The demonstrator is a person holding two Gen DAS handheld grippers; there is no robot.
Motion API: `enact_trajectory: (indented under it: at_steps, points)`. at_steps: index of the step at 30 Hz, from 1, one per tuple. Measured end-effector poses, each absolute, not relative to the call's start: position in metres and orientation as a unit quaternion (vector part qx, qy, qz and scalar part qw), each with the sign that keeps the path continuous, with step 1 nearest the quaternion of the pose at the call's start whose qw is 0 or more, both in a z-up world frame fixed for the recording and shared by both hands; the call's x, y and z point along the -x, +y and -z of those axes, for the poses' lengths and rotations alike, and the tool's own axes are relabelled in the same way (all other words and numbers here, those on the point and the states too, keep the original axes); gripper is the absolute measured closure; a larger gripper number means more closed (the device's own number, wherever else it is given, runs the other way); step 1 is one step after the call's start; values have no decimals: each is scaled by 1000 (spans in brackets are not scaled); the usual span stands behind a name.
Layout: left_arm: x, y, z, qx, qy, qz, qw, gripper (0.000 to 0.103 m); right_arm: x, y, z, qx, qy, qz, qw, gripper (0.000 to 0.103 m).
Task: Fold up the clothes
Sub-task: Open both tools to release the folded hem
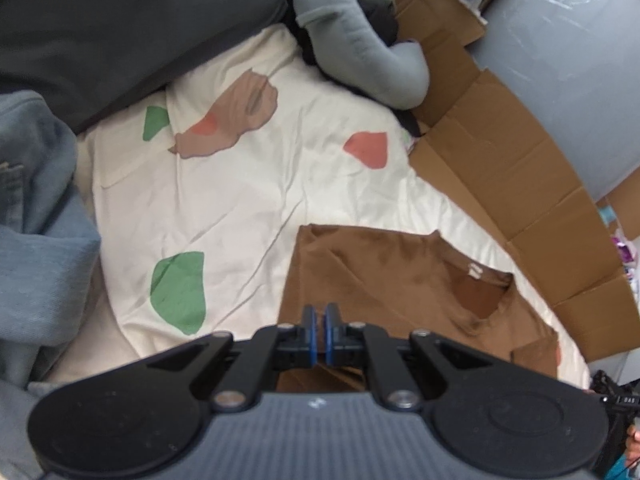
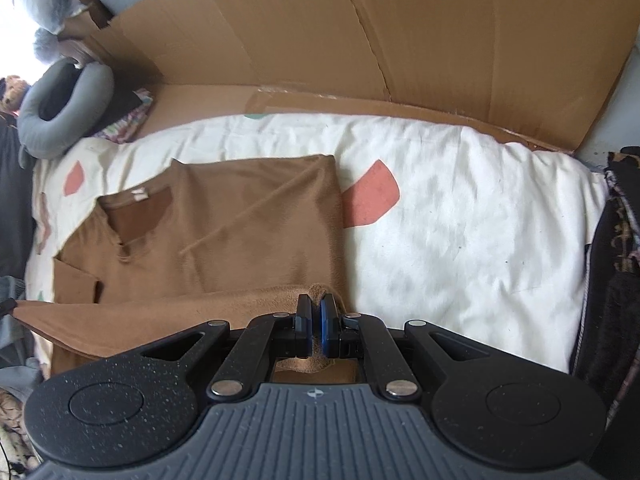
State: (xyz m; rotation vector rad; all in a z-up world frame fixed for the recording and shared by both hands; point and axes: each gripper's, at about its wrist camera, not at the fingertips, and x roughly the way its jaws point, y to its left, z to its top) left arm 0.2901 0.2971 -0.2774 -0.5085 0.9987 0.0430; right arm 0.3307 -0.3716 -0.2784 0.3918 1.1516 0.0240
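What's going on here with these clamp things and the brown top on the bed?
A person is folding a brown shirt laid on a white bedspread with coloured patches. They hold a two-finger gripper in each hand. The right gripper is pinched shut on the shirt's near edge, lifting it up. The left gripper is also closed over the shirt, but whether it grips the fabric is unclear. Cardboard lines the far side.

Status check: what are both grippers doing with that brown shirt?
Right gripper shut on brown shirt hem. Left gripper shut, grip unclear. Nothing blocking on the bedsheet.
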Motion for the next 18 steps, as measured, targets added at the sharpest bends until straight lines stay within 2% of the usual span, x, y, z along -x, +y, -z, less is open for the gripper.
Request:
enact_trajectory:
  at_steps: [5,6,8,11,12,13,14,18]
  points:
    - [-297,304,294,233,470,-51,850,96,-335,-375,305,-192,534,-5,823,100]
    - [-299,305,297,231,469,-57,850,93,-335,-376,308,-189,531,-3,826,99]
    - [-295,315,300,262,455,-56,849,74,-335,-379,310,-184,526,14,830,94]
    - [-289,317,300,266,453,-46,850,57,-332,-387,308,-178,517,30,837,89]
    - [-287,315,300,257,456,-42,851,54,-331,-390,306,-177,513,30,839,80]
    - [-285,312,300,249,459,-37,852,48,-330,-391,304,-175,509,29,842,63]
    - [-284,310,300,240,462,-33,853,45,-328,-391,301,-168,503,26,847,60]
    - [-278,297,302,203,473,-22,857,34,-325,-386,293,-160,488,1,858,59]
